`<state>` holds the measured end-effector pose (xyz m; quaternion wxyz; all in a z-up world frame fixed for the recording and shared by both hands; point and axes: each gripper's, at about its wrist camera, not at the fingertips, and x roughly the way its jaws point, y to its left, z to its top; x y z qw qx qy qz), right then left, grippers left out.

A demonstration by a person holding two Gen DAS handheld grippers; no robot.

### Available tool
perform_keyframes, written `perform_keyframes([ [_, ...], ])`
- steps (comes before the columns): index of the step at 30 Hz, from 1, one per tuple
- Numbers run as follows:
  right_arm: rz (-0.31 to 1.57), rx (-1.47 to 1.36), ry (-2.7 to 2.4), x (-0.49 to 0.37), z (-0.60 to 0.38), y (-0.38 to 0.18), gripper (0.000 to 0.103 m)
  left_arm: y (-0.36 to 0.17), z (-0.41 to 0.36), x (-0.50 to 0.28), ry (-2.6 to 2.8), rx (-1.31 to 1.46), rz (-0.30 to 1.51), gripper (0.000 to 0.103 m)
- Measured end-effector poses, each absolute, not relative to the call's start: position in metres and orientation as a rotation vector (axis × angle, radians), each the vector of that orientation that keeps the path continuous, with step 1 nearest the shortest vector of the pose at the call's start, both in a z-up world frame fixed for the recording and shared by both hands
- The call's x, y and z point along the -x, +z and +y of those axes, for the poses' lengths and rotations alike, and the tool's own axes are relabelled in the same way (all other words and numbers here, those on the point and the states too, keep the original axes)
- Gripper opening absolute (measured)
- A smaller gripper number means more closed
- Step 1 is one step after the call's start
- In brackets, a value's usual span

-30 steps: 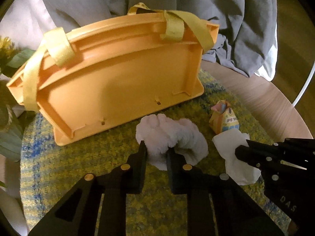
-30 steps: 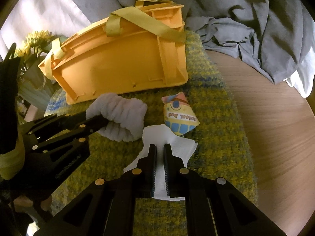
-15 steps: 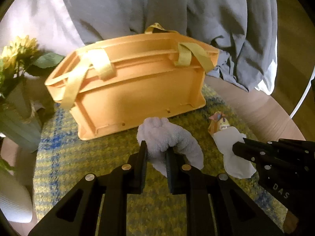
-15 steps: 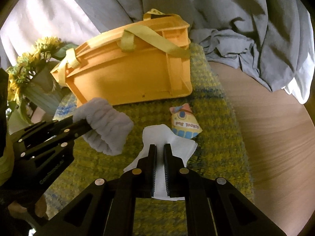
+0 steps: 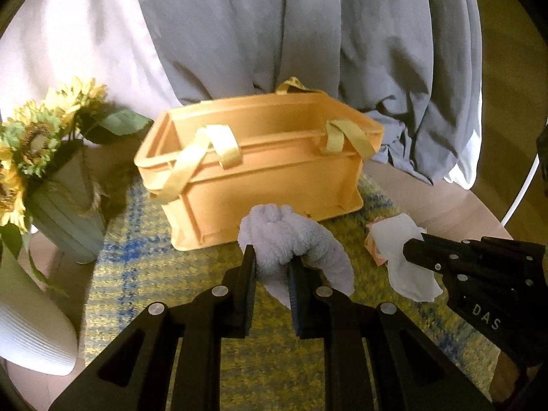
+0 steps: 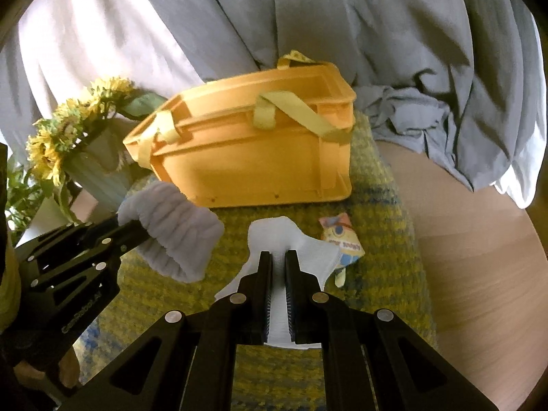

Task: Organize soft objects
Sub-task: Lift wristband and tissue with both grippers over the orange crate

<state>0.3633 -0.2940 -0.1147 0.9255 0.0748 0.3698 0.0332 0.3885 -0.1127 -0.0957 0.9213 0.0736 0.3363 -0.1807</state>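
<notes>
My left gripper [image 5: 272, 257] is shut on a fluffy lavender-grey headband [image 5: 291, 239] and holds it above the mat; it also shows in the right wrist view [image 6: 178, 226]. My right gripper [image 6: 278, 257] is shut on a folded white cloth [image 6: 274, 236], lifted off the mat; the cloth also shows in the left wrist view [image 5: 397, 239]. An orange plastic basket [image 5: 260, 167] with yellow straps stands open just behind both. A small colourful soft toy [image 6: 342, 239] lies on the mat beside the cloth.
A yellow-blue woven mat [image 5: 144, 274] covers the round wooden table [image 6: 479, 257]. A vase of sunflowers [image 5: 51, 178] stands left of the basket, a white ribbed vessel [image 5: 27, 328] nearer. Grey cloth [image 5: 308, 34] hangs behind the basket.
Both grippers have risen with their loads, the headband and white cloth now off the mat. The basket's open top has come into view.
</notes>
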Motion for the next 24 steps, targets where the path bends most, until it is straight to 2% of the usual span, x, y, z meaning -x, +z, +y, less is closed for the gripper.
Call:
perform_keyframes([
  [24,0.547,-0.114,0.100,-0.349,-0.277,-0.048,0.009,-0.028,-0.086,-0.357,-0.345,-0.080,0.501,0.018],
])
